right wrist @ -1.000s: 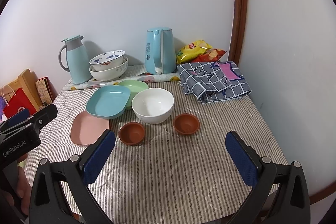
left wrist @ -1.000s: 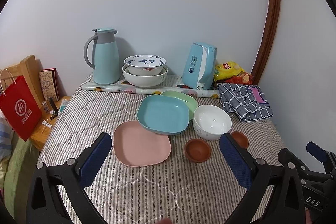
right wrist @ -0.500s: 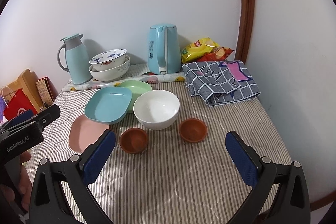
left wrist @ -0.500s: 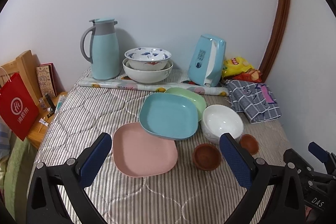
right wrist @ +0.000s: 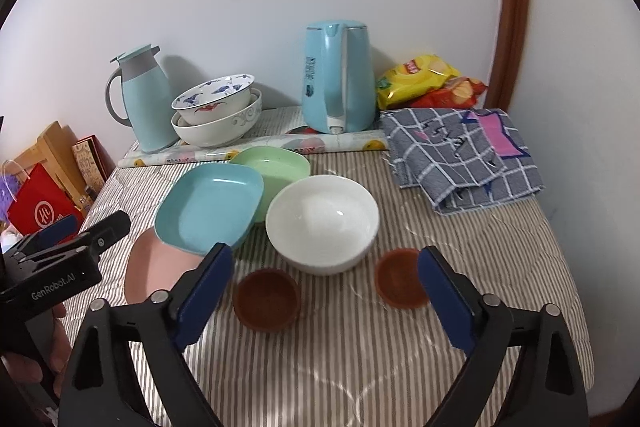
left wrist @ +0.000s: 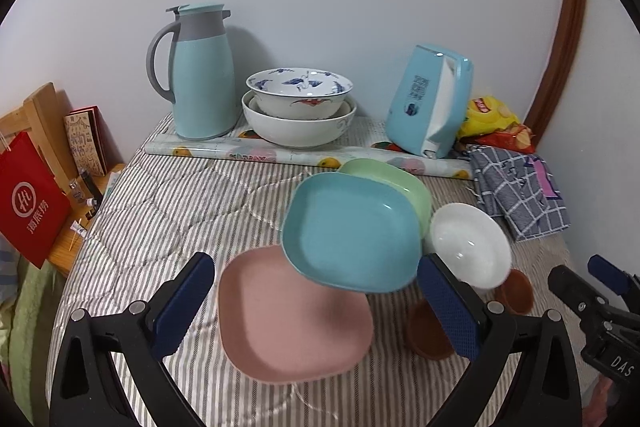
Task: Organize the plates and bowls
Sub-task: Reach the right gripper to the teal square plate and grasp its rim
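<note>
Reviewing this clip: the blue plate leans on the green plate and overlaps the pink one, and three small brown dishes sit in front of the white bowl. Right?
Not quite: the right wrist view shows two small brown dishes, not three. The blue plate, green plate, pink plate and white bowl are as stated.

- Surface [right wrist: 440, 367]: quilted striped cloth, matt and soft.
- Blue plate [left wrist: 352, 231], green plate [right wrist: 276, 165] and pink plate [left wrist: 288, 319]: smooth plastic with a dull sheen.
- White bowl [right wrist: 322, 223]: glossy glazed ceramic.
- Brown dishes [right wrist: 267, 299]: matt, like clay.
- Gripper pads [right wrist: 444, 297]: blue, finely textured rubber.
- Towel [right wrist: 464, 155], at two o'clock from the bowl: checked woven cloth.
</note>
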`<state>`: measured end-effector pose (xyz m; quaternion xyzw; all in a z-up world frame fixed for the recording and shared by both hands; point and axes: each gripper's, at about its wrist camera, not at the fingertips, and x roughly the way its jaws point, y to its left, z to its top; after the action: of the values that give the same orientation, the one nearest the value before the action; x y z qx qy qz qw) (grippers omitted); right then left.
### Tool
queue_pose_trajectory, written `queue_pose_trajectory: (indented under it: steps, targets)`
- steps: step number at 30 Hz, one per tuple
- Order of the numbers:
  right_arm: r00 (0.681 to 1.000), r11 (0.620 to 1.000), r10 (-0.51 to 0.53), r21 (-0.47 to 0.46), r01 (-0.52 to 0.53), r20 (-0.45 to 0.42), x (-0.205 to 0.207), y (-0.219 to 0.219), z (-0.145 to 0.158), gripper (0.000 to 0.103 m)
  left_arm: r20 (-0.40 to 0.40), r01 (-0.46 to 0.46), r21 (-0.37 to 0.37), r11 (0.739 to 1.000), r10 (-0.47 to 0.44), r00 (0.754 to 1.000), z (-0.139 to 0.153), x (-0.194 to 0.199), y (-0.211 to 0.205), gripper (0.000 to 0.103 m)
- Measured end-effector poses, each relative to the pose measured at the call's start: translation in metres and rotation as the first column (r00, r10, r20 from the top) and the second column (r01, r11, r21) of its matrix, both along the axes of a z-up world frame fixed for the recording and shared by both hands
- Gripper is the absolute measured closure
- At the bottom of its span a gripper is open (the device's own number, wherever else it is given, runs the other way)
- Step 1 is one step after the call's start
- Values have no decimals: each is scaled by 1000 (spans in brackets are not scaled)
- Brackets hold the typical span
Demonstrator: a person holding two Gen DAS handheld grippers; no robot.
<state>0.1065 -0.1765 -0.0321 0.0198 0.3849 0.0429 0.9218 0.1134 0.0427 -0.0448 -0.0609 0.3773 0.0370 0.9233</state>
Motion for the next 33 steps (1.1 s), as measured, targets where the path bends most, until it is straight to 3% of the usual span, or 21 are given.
queue_pose_trajectory:
  steps: [8, 18, 27, 33]
  targets:
    - [999, 999, 38, -8, -38, -5, 41, 14, -7, 15, -21, -18, 19, 1000, 18, 1000, -14, 31, 11, 3]
    - [993, 994, 106, 4, -106, -55, 99, 44, -32, 31, -60, -9, 29, 1000, 11, 998, -39, 74, 22, 14]
    - [982, 987, 157, -11, -159, -104, 138, 68, -58, 45, -97, 1, 1, 1000, -1, 995, -61, 104, 29, 24]
    - [977, 985, 168, -23, -173, -134, 154, 78, -72, 49, -105, 14, -17, 1000, -16, 994, -69, 115, 30, 27]
